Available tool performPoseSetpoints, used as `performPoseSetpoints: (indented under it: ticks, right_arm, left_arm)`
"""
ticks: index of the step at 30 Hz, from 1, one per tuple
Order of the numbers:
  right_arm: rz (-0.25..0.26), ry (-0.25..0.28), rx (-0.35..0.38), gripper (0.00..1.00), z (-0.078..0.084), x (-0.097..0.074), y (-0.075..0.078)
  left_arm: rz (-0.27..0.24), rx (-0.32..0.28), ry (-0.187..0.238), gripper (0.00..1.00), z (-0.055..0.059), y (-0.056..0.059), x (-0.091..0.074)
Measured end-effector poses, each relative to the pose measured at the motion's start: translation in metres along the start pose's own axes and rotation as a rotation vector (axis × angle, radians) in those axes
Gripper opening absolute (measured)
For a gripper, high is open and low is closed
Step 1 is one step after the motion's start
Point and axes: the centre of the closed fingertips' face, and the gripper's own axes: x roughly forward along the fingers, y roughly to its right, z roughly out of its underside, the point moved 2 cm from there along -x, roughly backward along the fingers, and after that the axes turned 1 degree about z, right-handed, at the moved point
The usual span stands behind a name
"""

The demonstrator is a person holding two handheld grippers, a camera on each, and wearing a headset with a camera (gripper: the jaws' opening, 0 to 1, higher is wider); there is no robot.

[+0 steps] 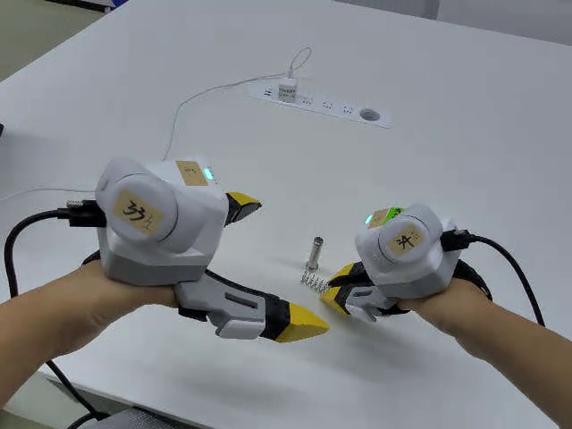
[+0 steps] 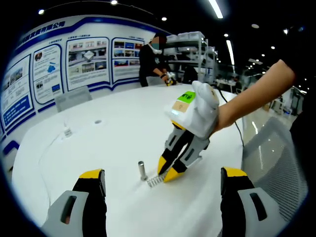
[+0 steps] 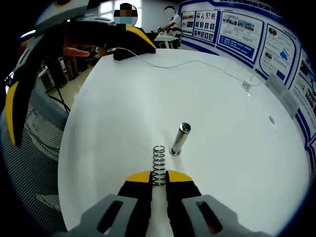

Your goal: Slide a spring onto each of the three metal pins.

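Now: white table (image 1: 429,80) in poster-walled hall; right gripper (image 3: 159,178) low, pinching spring (image 3: 158,160) beside upright pin (image 3: 178,139); left gripper (image 1: 277,264) gapes.

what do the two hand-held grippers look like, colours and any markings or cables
The left hand-held gripper and the right hand-held gripper match: a rounded white housing, grey and black jaws with yellow tips, a small green light, and a tan label with handwritten marks. A black cable leaves the back of each. The forearms are bare.
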Motion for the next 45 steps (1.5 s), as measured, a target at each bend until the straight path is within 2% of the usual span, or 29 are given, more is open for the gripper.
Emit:
performPoseSetpoints:
  ticks: [4,11,14,17,21,25,32,39,43,45]
  right_arm:
    - [-0.01,0.031,-0.011,0.11,-0.008,-0.011,-0.003]
    - [-0.024,0.054,-0.122,0.11,-0.016,-0.038,-0.011]
    - [-0.031,0.071,-0.145,0.11,-0.019,-0.05,-0.017]
    - [-0.036,0.093,-0.166,0.11,-0.025,-0.06,-0.022]
    - [-0.043,0.124,-0.191,0.11,-0.033,-0.072,-0.031]
    - [-0.04,0.148,-0.224,0.11,-0.041,-0.082,-0.038]
    - [-0.042,0.161,-0.277,0.11,-0.045,-0.092,-0.046]
    - [-0.046,0.153,-0.311,0.11,-0.045,-0.099,-0.05]
    - [-0.051,0.149,-0.317,0.11,-0.044,-0.101,-0.052]
    - [-0.051,0.148,-0.318,0.11,-0.044,-0.101,-0.052]
  left_arm:
    - [0.008,0.004,-0.001,0.97,-0.001,0.0,0.002]
    - [0.043,0.02,-0.017,0.93,0.001,0.007,0.009]
    - [0.056,0.026,-0.02,0.91,0.001,0.01,0.011]
    - [0.075,0.035,-0.016,0.86,0.0,0.014,0.013]
    - [0.108,0.042,0.018,0.78,-0.009,0.021,0.014]
    - [0.13,0.065,0.022,0.69,-0.011,0.026,0.014]
    - [0.143,0.096,-0.003,0.58,-0.006,0.03,0.014]
    - [0.162,0.117,-0.001,0.39,-0.006,0.033,0.014]
    - [0.171,0.128,-0.001,0.35,-0.007,0.035,0.013]
    - [0.177,0.141,-0.014,0.33,-0.006,0.036,0.014]
